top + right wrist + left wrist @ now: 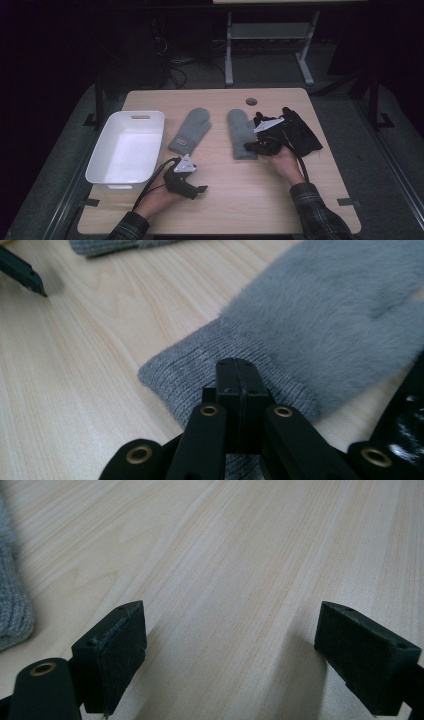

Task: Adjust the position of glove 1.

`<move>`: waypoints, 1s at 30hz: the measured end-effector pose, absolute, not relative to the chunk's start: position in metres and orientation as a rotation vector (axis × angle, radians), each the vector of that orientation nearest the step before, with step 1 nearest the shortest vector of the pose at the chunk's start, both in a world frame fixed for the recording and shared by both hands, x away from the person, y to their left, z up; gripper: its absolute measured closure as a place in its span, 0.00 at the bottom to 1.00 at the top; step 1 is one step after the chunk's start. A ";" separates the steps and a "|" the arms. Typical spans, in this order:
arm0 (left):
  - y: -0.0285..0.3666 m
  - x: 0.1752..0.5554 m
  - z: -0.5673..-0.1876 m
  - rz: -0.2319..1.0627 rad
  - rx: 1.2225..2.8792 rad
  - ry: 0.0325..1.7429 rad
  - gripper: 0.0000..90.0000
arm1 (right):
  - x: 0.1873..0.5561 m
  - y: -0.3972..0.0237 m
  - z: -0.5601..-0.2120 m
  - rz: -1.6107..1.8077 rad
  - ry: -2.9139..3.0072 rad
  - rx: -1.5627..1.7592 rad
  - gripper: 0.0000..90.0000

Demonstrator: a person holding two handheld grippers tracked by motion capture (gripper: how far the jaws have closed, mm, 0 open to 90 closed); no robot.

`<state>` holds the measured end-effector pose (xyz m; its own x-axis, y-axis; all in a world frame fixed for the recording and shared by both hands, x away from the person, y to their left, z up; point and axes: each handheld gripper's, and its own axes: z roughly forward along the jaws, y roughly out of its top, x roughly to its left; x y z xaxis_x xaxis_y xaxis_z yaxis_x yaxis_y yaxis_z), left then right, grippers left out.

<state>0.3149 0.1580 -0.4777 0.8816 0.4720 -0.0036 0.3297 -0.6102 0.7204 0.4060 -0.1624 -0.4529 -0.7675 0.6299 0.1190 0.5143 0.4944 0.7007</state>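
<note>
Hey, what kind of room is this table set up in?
Probably a lab or workshop used for recording, not a home. A plain wooden table stands on grey carpet, cables lie tangled on the floor behind it, and the metal legs of another workbench stand beyond. The surroundings are dark.

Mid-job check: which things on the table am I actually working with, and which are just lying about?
In the job:
- right mitten, its cuff under the shut right tongs
- left mitten, its match
- right tongs
- left tongs, open over bare wood

Probably lying about:
- white bin, nothing in it
- black gloves, heaped beside the right mitten
</note>
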 end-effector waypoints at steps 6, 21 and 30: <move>0.158 0.315 -0.478 0.239 2.278 0.574 0.14 | 0.403 -0.161 -0.455 1.128 2.581 0.987 1.00; 0.158 0.314 -0.478 0.241 2.277 0.576 0.14 | 0.380 -0.162 -0.453 1.115 2.651 0.924 1.00; 0.158 0.314 -0.478 0.240 2.277 0.580 0.14 | 0.358 -0.162 -0.454 1.136 2.680 0.908 1.00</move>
